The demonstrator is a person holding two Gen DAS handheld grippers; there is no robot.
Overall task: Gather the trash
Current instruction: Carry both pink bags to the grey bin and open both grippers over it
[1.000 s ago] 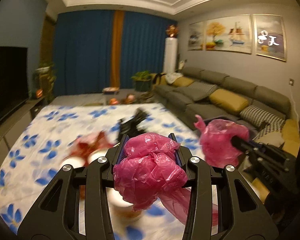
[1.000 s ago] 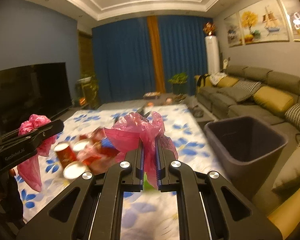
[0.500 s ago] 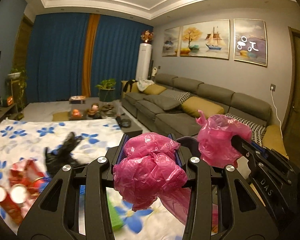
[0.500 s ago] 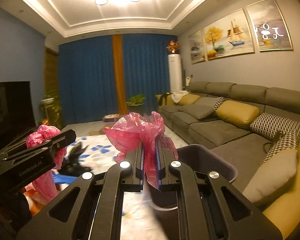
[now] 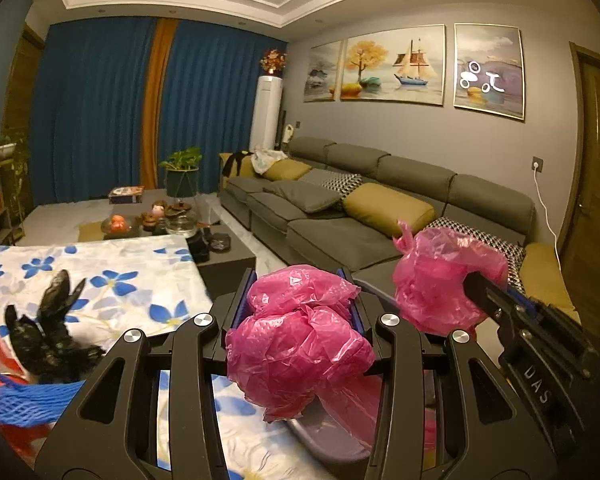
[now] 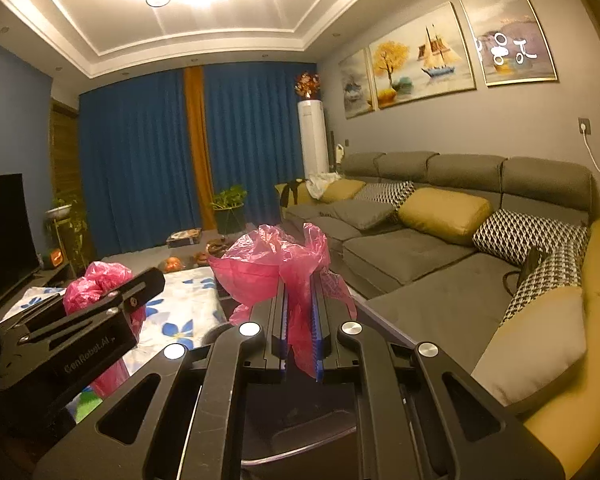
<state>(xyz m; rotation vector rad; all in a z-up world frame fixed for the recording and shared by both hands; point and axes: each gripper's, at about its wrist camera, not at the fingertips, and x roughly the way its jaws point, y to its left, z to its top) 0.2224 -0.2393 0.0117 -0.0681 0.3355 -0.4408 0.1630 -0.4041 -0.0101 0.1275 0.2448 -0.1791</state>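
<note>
A pink plastic bag is held at two spots. My left gripper (image 5: 298, 292) is shut on a crumpled bunch of the pink bag (image 5: 300, 344). My right gripper (image 6: 300, 280) is shut tight on another gathered part of the pink bag (image 6: 272, 268). In the left wrist view the right gripper (image 5: 476, 284) shows at the right with its pink bunch. The left gripper (image 6: 152, 280) shows at the left in the right wrist view. Pink film hangs down into a grey bin (image 5: 324, 436) below both grippers. Most of the bin is hidden.
A floral-clothed table (image 5: 140, 264) lies to the left with a black bag (image 5: 52, 336), a blue net (image 5: 28, 400) and red wrappers. A grey sofa (image 6: 420, 256) with cushions fills the right. A low tea table (image 5: 220, 248) stands behind.
Both views have swung right, from the table and its trash towards the sofa. The bin now lies under the grippers. Both grips on the pink bag are unchanged.
</note>
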